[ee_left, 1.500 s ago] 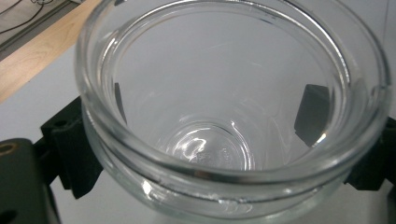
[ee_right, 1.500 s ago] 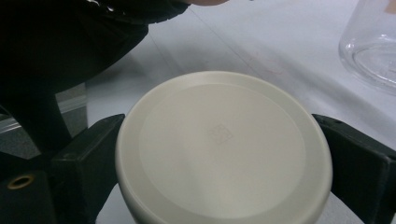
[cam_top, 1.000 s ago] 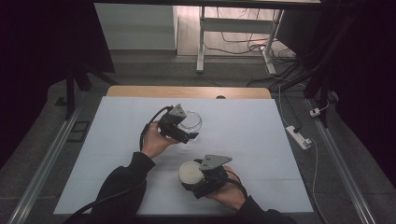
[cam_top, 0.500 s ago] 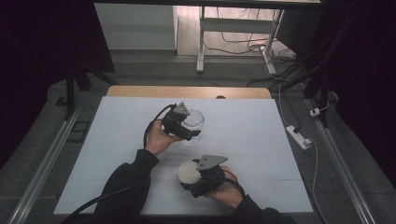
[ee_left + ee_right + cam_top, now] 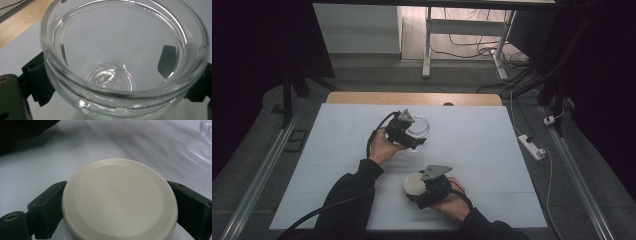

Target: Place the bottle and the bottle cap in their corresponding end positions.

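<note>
The left tongs (image 5: 414, 134) and the clear round glass jar (image 5: 418, 128) clamped between their jaws now sit a little farther along the bench than a second ago, shifted slightly toward the person's right and toward the far wooden edge. The right tongs (image 5: 421, 186), gripping the cream round flat lid (image 5: 414, 184), have edged slightly toward the person's right too, so jar and lid are about as far apart as before.

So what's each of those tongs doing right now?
Left tongs: closed around the open glass jar.
Right tongs: closed on the round cream lid.
</note>
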Demonstrator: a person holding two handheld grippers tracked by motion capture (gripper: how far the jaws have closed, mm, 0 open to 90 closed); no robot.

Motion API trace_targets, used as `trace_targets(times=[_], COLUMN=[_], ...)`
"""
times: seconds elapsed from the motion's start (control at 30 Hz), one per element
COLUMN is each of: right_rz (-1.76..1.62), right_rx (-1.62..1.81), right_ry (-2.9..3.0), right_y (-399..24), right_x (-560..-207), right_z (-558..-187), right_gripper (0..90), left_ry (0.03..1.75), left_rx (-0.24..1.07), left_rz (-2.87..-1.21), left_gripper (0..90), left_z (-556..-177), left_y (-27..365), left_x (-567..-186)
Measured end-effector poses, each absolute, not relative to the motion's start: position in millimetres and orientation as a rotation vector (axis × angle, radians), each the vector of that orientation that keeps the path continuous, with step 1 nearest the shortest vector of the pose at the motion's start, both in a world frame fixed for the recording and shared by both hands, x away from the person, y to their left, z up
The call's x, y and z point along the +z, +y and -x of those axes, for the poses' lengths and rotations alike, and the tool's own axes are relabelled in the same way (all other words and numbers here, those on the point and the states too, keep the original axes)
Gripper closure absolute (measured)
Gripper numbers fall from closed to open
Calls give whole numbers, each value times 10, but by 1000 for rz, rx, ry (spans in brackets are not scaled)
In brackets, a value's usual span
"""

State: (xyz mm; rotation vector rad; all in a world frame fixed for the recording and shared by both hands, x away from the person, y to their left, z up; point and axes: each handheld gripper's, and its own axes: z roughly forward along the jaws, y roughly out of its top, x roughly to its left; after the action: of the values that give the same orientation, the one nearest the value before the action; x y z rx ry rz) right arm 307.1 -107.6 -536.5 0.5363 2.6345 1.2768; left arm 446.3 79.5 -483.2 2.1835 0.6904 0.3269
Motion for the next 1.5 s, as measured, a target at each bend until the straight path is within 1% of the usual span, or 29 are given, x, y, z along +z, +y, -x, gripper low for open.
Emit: trace_targets(times=[0.57,1.0,1.1,1.27,1.5], right_rz=[-607,-601,-611,-635,-637], right_rx=[1194,1153,1163,1192,1215], right_ry=[2698,2711,2713,2711,2690], right_y=[-1026,-1001,-1009,-1031,-1047], right_x=[-5402,-5408,-5405,-5396,-5345], right_z=[-3161,-3161,-3169,-3181,-3168], right_gripper=[70,64,37,20,9], left_ry=[698,716,740,750,767], left_rx=[323,291,274,256,221], left_rz=[-2193,-2177,-2206,-2190,-2163], left_gripper=[72,65,34,1,0], left_z=[-4521,-4530,-4534,-4524,-4472], left_y=[750,805,759,765,860], left_x=[-5011,-5046,-5062,-5068,-5061])
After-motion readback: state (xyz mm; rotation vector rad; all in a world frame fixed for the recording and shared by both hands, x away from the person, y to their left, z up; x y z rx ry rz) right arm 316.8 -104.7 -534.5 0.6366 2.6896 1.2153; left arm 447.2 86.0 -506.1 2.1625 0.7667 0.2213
